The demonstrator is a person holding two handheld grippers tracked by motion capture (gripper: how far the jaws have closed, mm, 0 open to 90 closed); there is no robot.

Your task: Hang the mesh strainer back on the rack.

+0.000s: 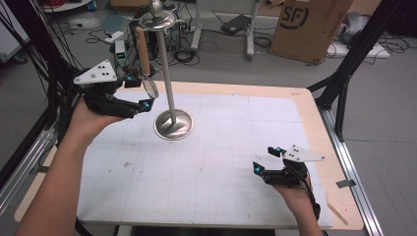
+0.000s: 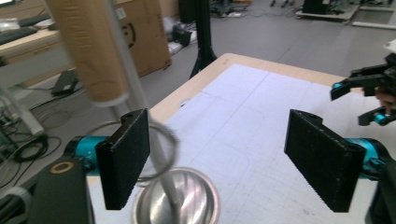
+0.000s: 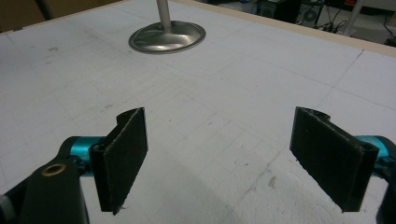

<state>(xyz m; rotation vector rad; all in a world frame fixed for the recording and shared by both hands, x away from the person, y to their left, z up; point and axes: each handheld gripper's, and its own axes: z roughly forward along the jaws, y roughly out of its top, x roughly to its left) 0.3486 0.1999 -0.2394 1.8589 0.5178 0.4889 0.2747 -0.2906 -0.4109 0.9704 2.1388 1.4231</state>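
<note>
Whisk (image 1: 146, 64) hanging from the stand's top ring (image 1: 158, 20), upper left of the high view, wooden handle up and wire loop dangling just beside the pole (image 1: 167, 73) — that's the thing in play. Starting near, lower right of the frame: the right gripper (image 1: 268, 158) hovers low over the white mat (image 1: 221, 147), jaws wide apart with nothing between them; its own view looks across bare gridded mat to the stand's round base (image 3: 167, 37) at the top. Moving up to the left of the frame: the left gripper (image 1: 137, 96) sits right by the whisk's loop, and its jaws stand spread, nothing pressed between the pads. In the left gripper view the wire loop (image 2: 161, 140) curls behind the left-hand pad and the handle (image 2: 86, 51) rises at upper left, free of both pads. My read: the hanging step looks done and this is the let-go. Next call is a clean retreat for the left gripper, straight away from the loop without snagging the wire or bumping the pole, since that stand could wobble
</note>
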